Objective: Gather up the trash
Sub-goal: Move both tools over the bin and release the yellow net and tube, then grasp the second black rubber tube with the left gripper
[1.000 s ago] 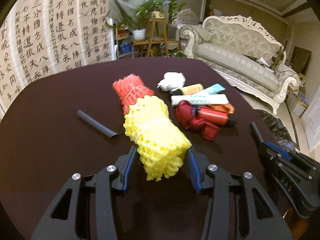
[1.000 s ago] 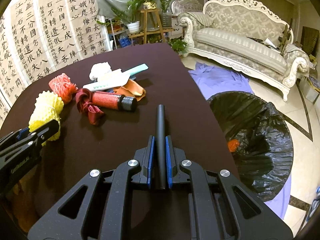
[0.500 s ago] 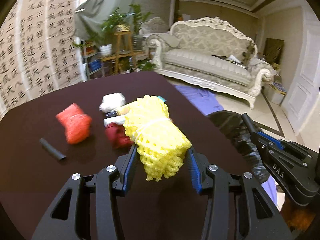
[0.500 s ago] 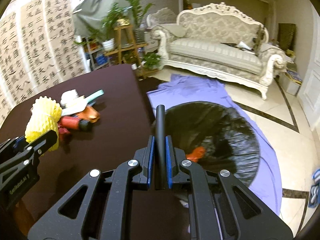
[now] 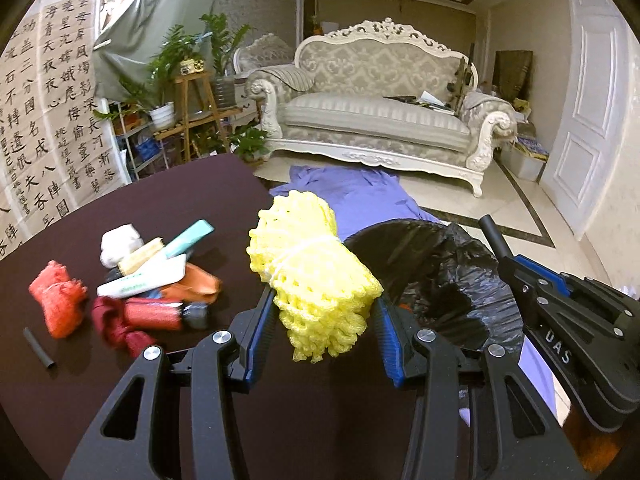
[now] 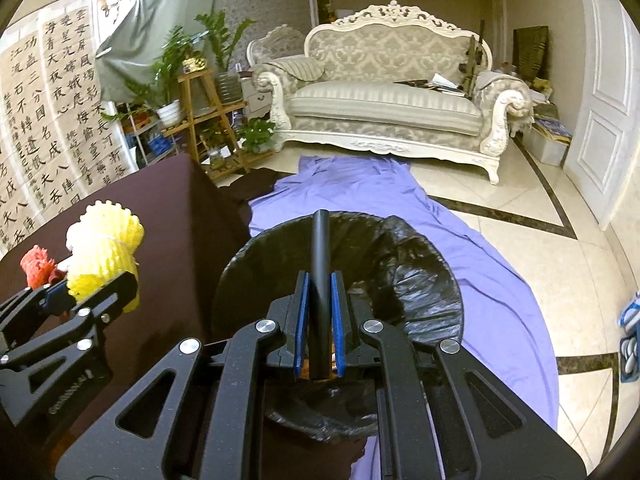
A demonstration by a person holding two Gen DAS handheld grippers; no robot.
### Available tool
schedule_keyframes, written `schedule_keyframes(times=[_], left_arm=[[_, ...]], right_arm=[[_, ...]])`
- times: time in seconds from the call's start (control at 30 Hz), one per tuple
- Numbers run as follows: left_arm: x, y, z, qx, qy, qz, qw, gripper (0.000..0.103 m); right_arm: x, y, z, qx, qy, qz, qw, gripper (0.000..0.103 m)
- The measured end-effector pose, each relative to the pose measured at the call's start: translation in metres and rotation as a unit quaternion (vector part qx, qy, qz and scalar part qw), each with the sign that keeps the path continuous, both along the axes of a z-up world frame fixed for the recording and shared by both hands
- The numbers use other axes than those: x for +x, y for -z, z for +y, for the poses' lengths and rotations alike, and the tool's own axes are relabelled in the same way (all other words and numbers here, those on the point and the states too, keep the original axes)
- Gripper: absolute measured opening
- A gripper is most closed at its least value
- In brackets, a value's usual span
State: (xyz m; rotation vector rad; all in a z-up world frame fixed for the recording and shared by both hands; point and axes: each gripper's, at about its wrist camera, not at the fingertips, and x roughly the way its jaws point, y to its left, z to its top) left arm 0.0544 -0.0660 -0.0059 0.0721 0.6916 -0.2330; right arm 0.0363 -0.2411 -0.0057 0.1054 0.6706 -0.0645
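My left gripper is shut on a yellow foam net bundle, held above the right edge of the dark round table. The same bundle shows at the left of the right wrist view. My right gripper is shut on a black tube and hangs over the open black trash bag. That bag lies just beyond the table edge in the left wrist view, where the right gripper and the black tube show at the right.
On the table lie a red foam net, a second black tube, a white wad, tubes and red wrappers. A purple cloth covers the floor under the bag. A sofa and plant stand stand beyond.
Both grippers have swung right from over the table toward the trash bag, keeping their grips. The right gripper now hangs over the bag's opening; the table litter has slid left in view.
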Motion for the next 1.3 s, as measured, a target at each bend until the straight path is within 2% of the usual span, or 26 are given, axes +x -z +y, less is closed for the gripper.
schedule_keyframes(times=[0.4, 0.47, 0.53, 0.57, 0.77, 1.0, 1.1, 1.3], left_arm=[[0.023, 0.010, -0.032, 0.023, 0.020, 0.006, 0.9995, 0.048], [0.023, 0.012, -0.034, 0.026, 0.020, 0.007, 0.9994, 0.054], [0.023, 0.013, -0.034, 0.031, 0.015, 0.007, 0.9994, 0.071], [0.023, 0.014, -0.035, 0.029, 0.014, 0.008, 0.9994, 0.073], [0.024, 0.014, -0.035, 0.026, 0.012, 0.012, 0.9995, 0.075], [0.021, 0.010, -0.028, 0.023, 0.004, 0.011, 0.9997, 0.077], [0.016, 0.006, -0.017, 0.023, -0.007, 0.012, 0.9996, 0.077], [0.003, 0.000, 0.019, 0.019, -0.044, 0.017, 0.9987, 0.077]], right_arm=[[0.023, 0.010, -0.023, 0.017, 0.016, 0.006, 1.000, 0.011], [0.024, 0.013, -0.027, 0.025, 0.020, 0.006, 0.999, 0.012], [0.024, 0.015, -0.030, 0.027, 0.024, 0.008, 0.999, 0.023], [0.024, 0.015, -0.030, 0.026, 0.026, 0.008, 0.999, 0.025], [0.021, 0.014, -0.034, 0.022, 0.034, 0.007, 0.999, 0.028], [0.019, 0.010, -0.035, 0.022, 0.035, 0.005, 0.999, 0.038], [0.015, 0.006, -0.028, 0.023, 0.025, 0.003, 0.999, 0.043], [0.011, 0.001, 0.000, 0.020, -0.006, 0.004, 1.000, 0.044]])
